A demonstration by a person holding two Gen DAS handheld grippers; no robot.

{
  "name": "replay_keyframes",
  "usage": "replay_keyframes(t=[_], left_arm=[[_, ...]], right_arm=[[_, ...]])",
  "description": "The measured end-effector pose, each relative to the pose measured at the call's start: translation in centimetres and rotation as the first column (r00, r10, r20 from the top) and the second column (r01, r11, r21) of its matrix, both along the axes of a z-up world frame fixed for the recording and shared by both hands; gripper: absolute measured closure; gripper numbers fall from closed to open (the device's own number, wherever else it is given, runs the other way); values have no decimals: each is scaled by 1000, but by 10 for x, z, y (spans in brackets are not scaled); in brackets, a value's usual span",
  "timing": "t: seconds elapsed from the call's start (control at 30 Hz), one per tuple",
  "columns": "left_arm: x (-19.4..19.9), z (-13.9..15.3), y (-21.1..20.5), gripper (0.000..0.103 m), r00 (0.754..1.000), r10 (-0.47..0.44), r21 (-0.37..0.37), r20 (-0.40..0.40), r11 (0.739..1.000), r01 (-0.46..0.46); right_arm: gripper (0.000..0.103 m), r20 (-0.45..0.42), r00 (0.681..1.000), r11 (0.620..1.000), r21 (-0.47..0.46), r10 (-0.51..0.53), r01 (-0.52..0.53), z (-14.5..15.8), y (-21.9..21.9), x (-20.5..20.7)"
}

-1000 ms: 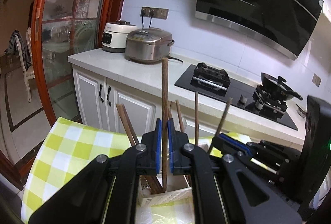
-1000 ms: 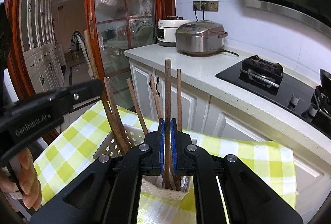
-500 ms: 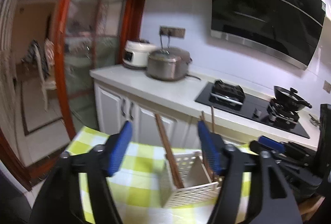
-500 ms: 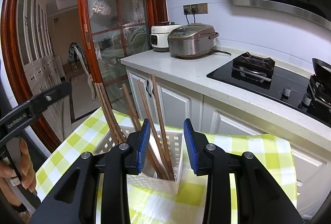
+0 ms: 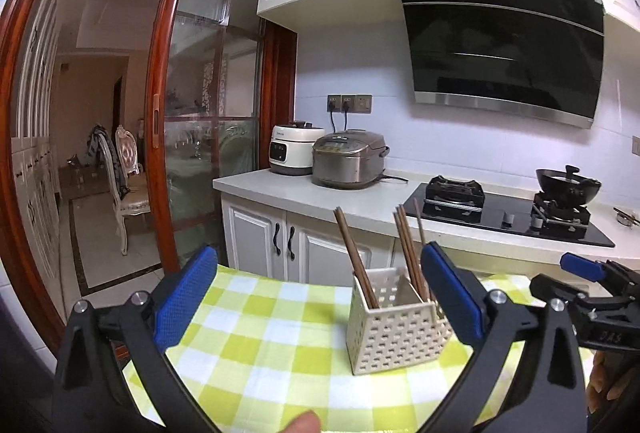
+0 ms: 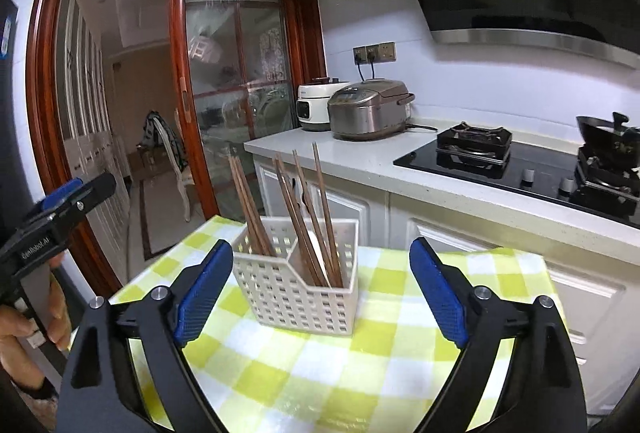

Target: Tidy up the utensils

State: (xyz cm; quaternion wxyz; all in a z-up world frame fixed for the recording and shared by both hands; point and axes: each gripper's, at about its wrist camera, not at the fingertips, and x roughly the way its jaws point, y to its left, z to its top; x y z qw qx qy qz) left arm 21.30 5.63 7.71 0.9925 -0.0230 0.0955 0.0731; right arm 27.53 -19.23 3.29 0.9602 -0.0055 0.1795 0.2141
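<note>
Chopsticks (image 6: 304, 217) – brown wooden sticks, stood on end in a white perforated utensil basket (image 6: 296, 293). Long axes are near upright, the tops leaned toward the left and fanned apart. Two groups are seen: one in the left compartment, a larger one in the right compartment, parted by an inner divider.

The basket is set on a table covered by a yellow-green checked cloth (image 6: 360, 373), toward the far side of the table and near the white kitchen cabinets (image 6: 440, 233). Bare cloth is left open in front of the basket and to both sides.

Left gripper (image 5: 320, 301) – jaws have just been opening and are spread wide; nothing is gripped, and the basket is seen beyond, partly overlapped by the right-hand finger.

Right gripper (image 6: 320, 289) – jaws likewise have just been opening, spread wide and empty, with the basket framed between the blue pads (image 6: 438, 293) but untouched by them.
</note>
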Motion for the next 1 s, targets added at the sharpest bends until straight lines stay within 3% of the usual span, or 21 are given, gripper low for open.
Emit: replay_keyframes(t=[0.2, 0.57, 1.0], left_arm=[[-27, -7, -14, 4, 1000, -12, 24, 20, 1000, 12], [-47, -47, -46, 4, 999, -26, 46, -47, 999, 28], [-54, -59, -53, 4, 998, -9, 16, -70, 1000, 10]], right_arm=[[18, -3, 1000, 999, 36, -14, 14, -8, -9, -27], [18, -9, 1000, 998, -54, -26, 26, -42, -7, -59], [18, 3, 1000, 999, -32, -29, 29, -42, -23, -70]])
